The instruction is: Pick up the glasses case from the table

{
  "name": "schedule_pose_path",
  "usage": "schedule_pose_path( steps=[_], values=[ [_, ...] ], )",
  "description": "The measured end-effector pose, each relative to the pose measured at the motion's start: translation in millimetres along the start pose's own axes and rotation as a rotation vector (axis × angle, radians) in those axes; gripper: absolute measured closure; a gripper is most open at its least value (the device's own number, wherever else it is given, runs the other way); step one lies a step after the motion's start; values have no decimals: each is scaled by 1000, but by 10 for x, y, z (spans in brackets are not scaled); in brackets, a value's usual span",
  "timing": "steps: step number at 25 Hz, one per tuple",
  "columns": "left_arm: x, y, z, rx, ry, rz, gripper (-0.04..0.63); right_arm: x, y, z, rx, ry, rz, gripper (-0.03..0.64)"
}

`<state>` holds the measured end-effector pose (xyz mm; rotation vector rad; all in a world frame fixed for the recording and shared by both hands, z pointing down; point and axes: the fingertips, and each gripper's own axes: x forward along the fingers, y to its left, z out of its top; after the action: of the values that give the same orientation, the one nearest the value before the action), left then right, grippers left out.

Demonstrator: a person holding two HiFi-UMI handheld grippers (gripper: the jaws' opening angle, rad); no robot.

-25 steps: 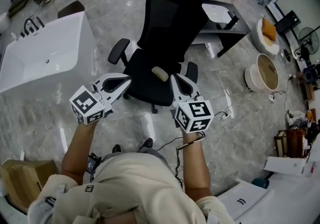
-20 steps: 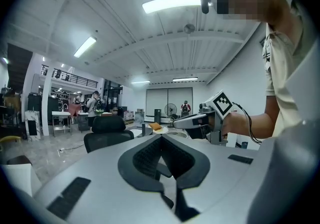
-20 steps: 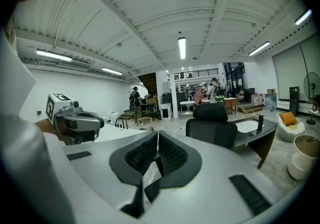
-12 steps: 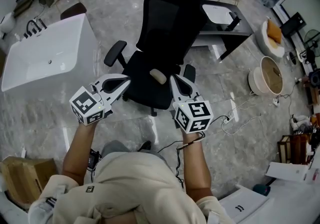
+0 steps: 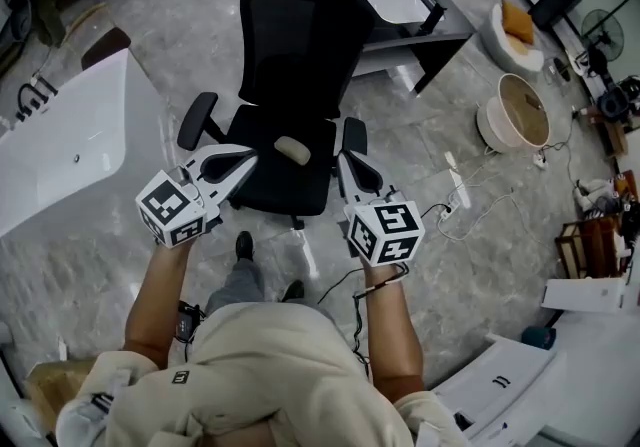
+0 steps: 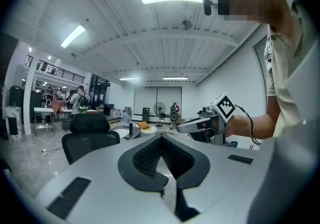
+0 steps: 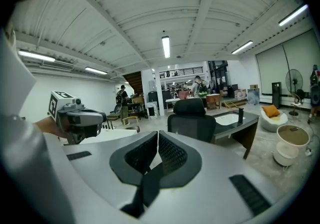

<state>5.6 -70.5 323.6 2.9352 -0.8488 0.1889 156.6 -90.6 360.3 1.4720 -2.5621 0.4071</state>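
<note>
I read both tools with jaws together, nothing between: left tool (image 5: 252,156), right tool (image 5: 343,160). Glasses case (image 5: 292,149) — a pale oval — lies on the black chair (image 5: 295,45) seat, between the tool tips. Round tub (image 5: 490,130) at right — contents unclear.

White tub (image 5: 70,150): cut off by the left edge.
Dark desk (image 5: 452,27): partly hidden behind office chair (image 5: 295,45).
Pale oblong item (image 5: 292,149) on chair seat: too small to identify.

The floor (image 5: 90,270) is shiny grey stone. The chair (image 5: 295,45) looks matt black. The left gripper (image 6: 161,137) and right gripper (image 7: 158,134) look like smooth plastic.
</note>
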Motion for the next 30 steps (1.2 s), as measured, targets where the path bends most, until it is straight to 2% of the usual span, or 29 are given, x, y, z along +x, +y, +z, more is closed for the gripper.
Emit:
schedule_pose_path(
  steps=[9,16,24,30],
  values=[
    [526,492,33,0,-24,-189,580,277,-265,51,20,-7,-171,591],
    [696,820,-31,18,-18,-299,580,490,-313,67,46,-15,-270,591],
    [739,1006,-47,26,-28,-388,580,582,-272,93,55,-28,-356,591],
    [772,1216,-18,26,-46,-422,580,728,-270,151,47,-23,-399,591]
  ],
)
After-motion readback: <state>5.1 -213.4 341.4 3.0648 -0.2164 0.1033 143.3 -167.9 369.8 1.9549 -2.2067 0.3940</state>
